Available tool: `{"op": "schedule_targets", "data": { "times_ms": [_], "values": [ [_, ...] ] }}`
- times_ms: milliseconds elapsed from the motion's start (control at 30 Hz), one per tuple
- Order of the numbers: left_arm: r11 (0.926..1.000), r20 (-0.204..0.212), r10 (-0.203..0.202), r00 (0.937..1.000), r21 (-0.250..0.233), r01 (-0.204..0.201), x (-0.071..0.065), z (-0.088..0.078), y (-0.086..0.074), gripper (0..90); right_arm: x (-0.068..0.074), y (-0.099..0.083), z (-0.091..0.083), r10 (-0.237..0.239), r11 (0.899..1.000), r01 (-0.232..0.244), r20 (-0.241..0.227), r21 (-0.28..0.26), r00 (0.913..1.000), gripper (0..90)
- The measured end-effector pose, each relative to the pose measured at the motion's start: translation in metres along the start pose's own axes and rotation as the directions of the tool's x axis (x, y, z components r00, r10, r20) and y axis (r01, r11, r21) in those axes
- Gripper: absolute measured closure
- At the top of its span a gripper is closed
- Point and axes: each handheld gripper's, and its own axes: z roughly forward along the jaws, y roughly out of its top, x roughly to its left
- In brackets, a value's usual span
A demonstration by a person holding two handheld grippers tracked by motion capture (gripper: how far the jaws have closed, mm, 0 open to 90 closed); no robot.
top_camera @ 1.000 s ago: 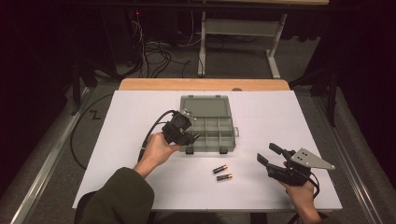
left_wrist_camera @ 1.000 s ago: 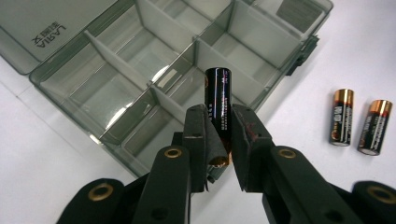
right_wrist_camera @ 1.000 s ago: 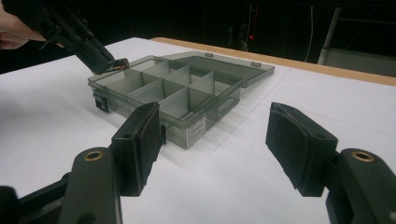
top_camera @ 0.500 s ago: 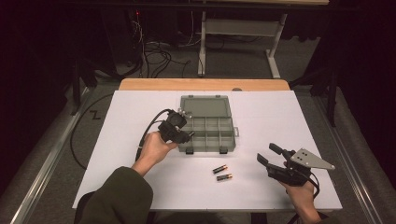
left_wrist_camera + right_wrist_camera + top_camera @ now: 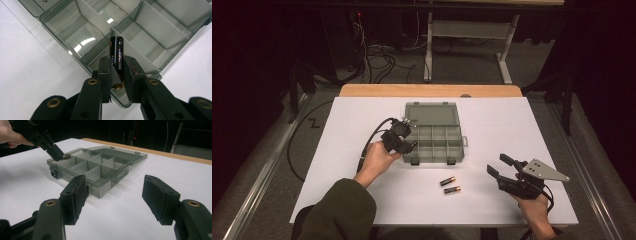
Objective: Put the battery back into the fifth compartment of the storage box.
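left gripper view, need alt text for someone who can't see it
The left gripper is shut on a black battery and holds it over a corner compartment of an open, clear grey organizer box, which sits on a white table.

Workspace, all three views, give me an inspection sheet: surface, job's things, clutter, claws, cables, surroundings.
Surface: white table top with a wooden strip along the far edge.
Job's things: open translucent grey plastic compartment box, lid laid back; black cylindrical battery over its near-left corner compartment; two more black batteries lying loose on the table in front of the box.
Clutter: nothing seen.
Claws: left claw shut on the battery, at the box's edge; right claw open, holding nothing, near the table's right front.
Cables: black cable trailing from the left claw; more cables on the floor.
Surroundings: dark room, white metal frame behind the table.
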Motion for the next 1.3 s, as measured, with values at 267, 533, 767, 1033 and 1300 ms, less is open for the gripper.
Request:
{"op": "schedule_targets", "data": {
  "times_ms": [267, 533, 767, 1033, 1300],
  "values": [
    [0.9997, -0.004, -0.020, 0.9998, 0.014, 0.020, 0.000, 0.003, 0.001, 75.7, 0.000, 0.000, 0.000, 0.001, 1.000, -0.001, 0.000, -0.001, 1.0000, 37.8],
    [0.9991, 0.013, -0.040, 0.9991, 0.012, 0.040, -0.002, -0.002, 0.002, 69.3, 0.000, 0.000, -0.001, 0.002, 1.000, -0.002, 0.001, -0.003, 1.0000, 37.8],
    [0.9993, 0.020, -0.034, 0.9992, -0.013, 0.034, -0.007, -0.010, 0.003, 56.5, 0.000, 0.000, 0.000, 0.004, 1.000, -0.004, 0.000, -0.002, 1.0000, 37.7],
    [0.9993, 0.046, -0.005, 0.9989, -0.036, 0.007, -0.018, -0.019, 0.001, 49.0, 0.000, 0.000, 0.000, 0.005, 1.000, -0.005, 0.000, -0.002, 1.0000, 37.8],
    [0.9983, 0.067, 0.020, 0.9975, -0.056, -0.016, -0.029, -0.023, -0.004, 44.7, 0.000, 0.000, 0.000, 0.005, 1.000, -0.005, -0.001, -0.001, 1.0000, 37.7]
  ]
}}
